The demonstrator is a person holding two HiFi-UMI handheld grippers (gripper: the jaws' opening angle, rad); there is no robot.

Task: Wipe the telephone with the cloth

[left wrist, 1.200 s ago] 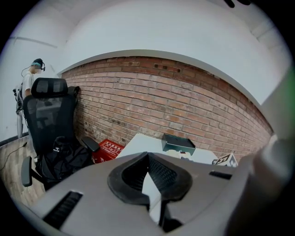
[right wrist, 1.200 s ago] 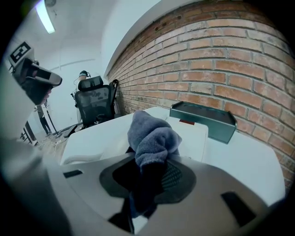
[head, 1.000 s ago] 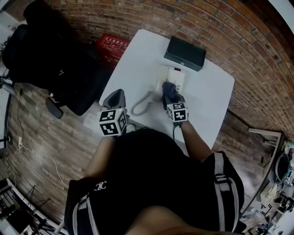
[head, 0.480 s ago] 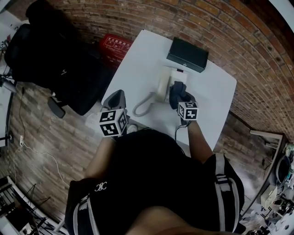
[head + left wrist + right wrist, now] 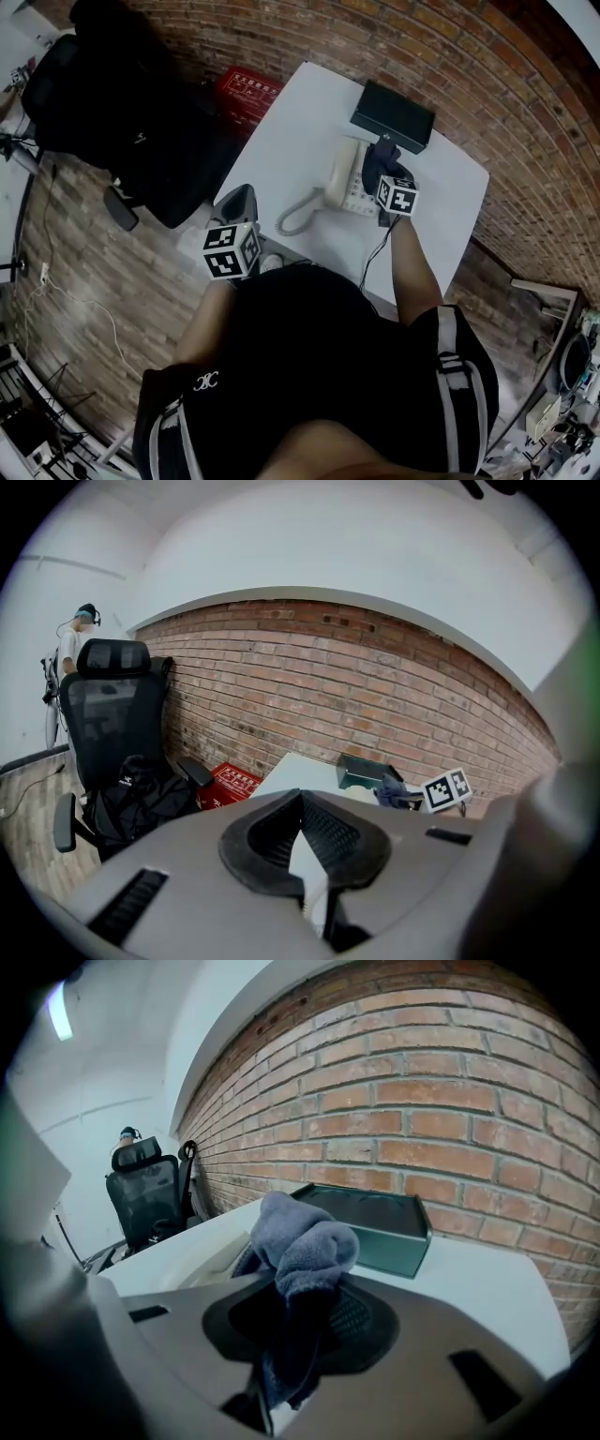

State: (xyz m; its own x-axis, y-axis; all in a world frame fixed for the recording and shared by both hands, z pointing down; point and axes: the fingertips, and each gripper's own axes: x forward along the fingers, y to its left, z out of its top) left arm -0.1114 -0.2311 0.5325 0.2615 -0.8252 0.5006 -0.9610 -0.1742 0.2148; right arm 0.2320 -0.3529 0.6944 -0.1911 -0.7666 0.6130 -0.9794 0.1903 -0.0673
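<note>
A cream telephone (image 5: 347, 190) lies on the white table (image 5: 291, 141), its coiled cord (image 5: 294, 218) trailing toward the near edge. My right gripper (image 5: 379, 161) is over the phone's far right side, shut on a grey-blue cloth (image 5: 373, 169). In the right gripper view the cloth (image 5: 305, 1237) bulges out above the jaws of the right gripper (image 5: 305, 1293), and the telephone (image 5: 202, 1255) shows to the left below it. My left gripper (image 5: 238, 195) hovers off the table's near left edge, away from the phone. Its jaws (image 5: 302, 803) are shut with nothing in them.
A dark box (image 5: 394, 115) stands at the table's far edge, just beyond the phone and close ahead of the cloth (image 5: 370, 1213). A black office chair (image 5: 122, 103) and a red box (image 5: 248, 94) are on the floor to the left. A brick wall runs behind the table.
My right gripper has slid with the cloth from the middle of the phone toward its far right side, nearer the dark box. The left gripper has stayed put.
</note>
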